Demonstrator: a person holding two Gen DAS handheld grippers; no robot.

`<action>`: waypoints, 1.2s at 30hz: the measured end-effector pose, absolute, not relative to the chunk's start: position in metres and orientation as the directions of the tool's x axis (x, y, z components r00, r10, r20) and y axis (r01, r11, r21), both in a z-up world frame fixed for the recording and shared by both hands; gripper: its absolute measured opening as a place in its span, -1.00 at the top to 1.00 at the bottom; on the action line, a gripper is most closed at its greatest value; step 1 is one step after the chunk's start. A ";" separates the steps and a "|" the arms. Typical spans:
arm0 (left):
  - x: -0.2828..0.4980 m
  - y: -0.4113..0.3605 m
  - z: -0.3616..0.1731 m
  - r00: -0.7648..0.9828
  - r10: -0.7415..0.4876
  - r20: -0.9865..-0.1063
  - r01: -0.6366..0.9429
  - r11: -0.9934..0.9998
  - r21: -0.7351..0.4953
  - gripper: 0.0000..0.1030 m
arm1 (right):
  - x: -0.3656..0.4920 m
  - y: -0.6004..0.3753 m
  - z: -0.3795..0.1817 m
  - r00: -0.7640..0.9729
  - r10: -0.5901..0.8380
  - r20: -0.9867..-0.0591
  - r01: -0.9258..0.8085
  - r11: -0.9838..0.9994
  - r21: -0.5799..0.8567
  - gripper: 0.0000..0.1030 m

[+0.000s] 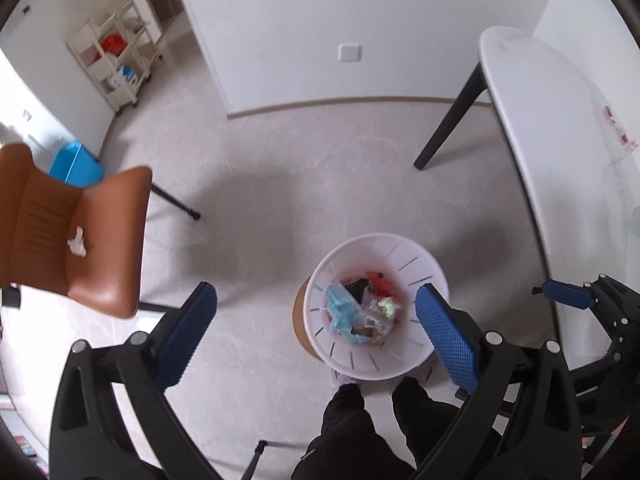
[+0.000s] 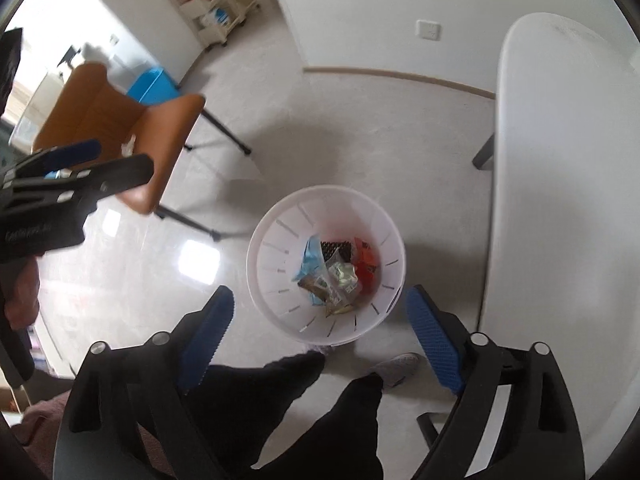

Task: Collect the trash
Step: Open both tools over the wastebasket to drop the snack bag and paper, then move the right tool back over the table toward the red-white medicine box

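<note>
A white slotted trash bin point(image 1: 434, 268) stands on the floor, holding blue, red, black and clear wrappers point(image 1: 362, 308); it also shows in the right wrist view point(image 2: 276, 220). A crumpled white tissue point(image 1: 77, 242) lies on the brown chair seat point(image 1: 104, 240), also seen in the right wrist view point(image 2: 129, 145). My left gripper point(image 1: 316, 320) is open and empty, high above the floor beside the bin. My right gripper point(image 2: 320, 328) is open and empty above the bin's near rim.
A white table point(image 1: 560, 140) with black legs stands at the right. A blue box point(image 1: 76, 166) sits behind the chair. A cream shelf cart point(image 1: 116, 52) stands at the far left wall. The person's dark trouser legs point(image 2: 300, 408) are below.
</note>
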State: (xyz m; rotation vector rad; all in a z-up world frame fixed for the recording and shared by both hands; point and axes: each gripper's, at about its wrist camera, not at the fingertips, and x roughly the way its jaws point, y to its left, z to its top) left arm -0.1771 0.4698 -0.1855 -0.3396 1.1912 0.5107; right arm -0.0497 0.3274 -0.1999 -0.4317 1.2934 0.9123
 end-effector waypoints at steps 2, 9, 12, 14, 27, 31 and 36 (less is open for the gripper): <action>-0.169 0.461 -0.175 0.310 0.180 -0.934 -0.514 0.858 -0.005 -0.85 | -0.042 0.321 -0.190 0.037 0.339 -0.940 -0.754 0.627 0.196 -0.78; -0.118 0.418 -0.146 0.405 0.104 -0.909 -0.341 0.939 -0.044 -0.85 | -0.001 0.273 -0.151 0.177 0.316 -0.932 -0.640 0.756 0.135 -0.86; -0.088 0.394 -0.137 0.436 0.071 -0.897 -0.254 0.966 -0.046 -0.85 | 0.019 0.244 -0.142 0.226 0.305 -0.925 -0.580 0.805 0.124 -0.87; -0.068 0.376 -0.132 0.447 0.052 -0.893 -0.208 0.977 -0.047 -0.85 | 0.039 0.217 -0.138 0.260 0.279 -0.924 -0.528 0.843 0.106 -0.89; 0.127 0.204 -0.122 0.462 -0.100 -0.882 0.008 0.994 -0.108 -0.85 | 0.270 0.006 -0.126 0.405 0.158 -0.900 -0.283 0.958 0.040 -0.95; 0.205 0.148 -0.140 0.436 -0.131 -0.890 0.008 0.990 -0.142 -0.85 | 0.387 -0.060 -0.134 0.421 0.099 -0.902 -0.269 0.963 -0.020 -0.95; 0.284 0.100 -0.162 0.416 -0.155 -0.896 0.039 0.988 -0.152 -0.85 | 0.511 -0.114 -0.147 0.384 0.108 -0.917 -0.447 0.891 -0.082 -0.95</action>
